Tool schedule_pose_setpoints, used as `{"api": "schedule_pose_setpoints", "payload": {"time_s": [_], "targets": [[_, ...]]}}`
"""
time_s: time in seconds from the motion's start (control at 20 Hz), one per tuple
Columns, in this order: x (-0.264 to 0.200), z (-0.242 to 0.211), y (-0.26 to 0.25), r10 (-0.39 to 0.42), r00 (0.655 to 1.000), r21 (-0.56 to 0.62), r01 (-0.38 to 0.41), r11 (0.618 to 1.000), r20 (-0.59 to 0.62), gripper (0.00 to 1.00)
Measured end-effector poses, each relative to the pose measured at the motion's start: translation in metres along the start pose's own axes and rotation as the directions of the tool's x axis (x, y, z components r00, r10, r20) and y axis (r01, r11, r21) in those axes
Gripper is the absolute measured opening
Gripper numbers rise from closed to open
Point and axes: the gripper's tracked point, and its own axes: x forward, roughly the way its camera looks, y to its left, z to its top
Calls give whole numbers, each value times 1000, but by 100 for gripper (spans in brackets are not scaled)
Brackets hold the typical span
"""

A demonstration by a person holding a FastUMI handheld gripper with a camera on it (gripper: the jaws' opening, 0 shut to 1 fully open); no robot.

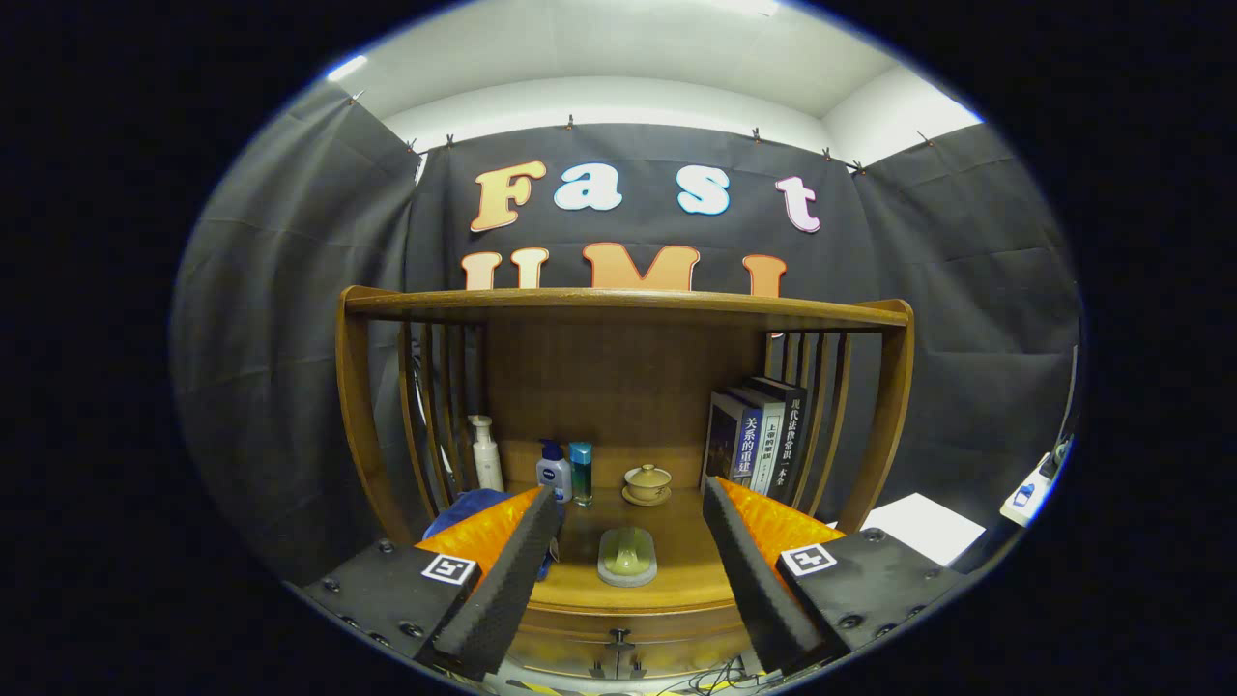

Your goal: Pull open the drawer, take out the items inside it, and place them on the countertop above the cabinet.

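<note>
My gripper point(628, 522) is open, its two orange fingers with black pads point(512, 570) spread wide and nothing between them. Ahead and below stands a wooden cabinet whose countertop point(667, 570) lies beyond the fingertips. Under the countertop's front edge sits the drawer point(618, 650), closed, with a small dark knob point(619, 637) between and below the fingers. A pale green soap in a clear dish point(627, 557) rests on the countertop, midway between the fingers. The drawer's contents are hidden.
At the back of the countertop stand a white pump bottle point(485, 452), a blue bottle point(553, 472), a teal bottle point(581, 472) and a lidded tea bowl point(647, 483). Books point(759, 435) lean at the right. A blue cloth point(464, 507) lies behind the left finger. A shelf point(628, 304) spans above.
</note>
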Motion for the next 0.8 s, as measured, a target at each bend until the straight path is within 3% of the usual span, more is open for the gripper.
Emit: {"api": "schedule_pose_setpoints", "payload": {"time_s": [0.8], "targets": [[2,0,-4,-16,1000,5,16,1000,4,99]]}}
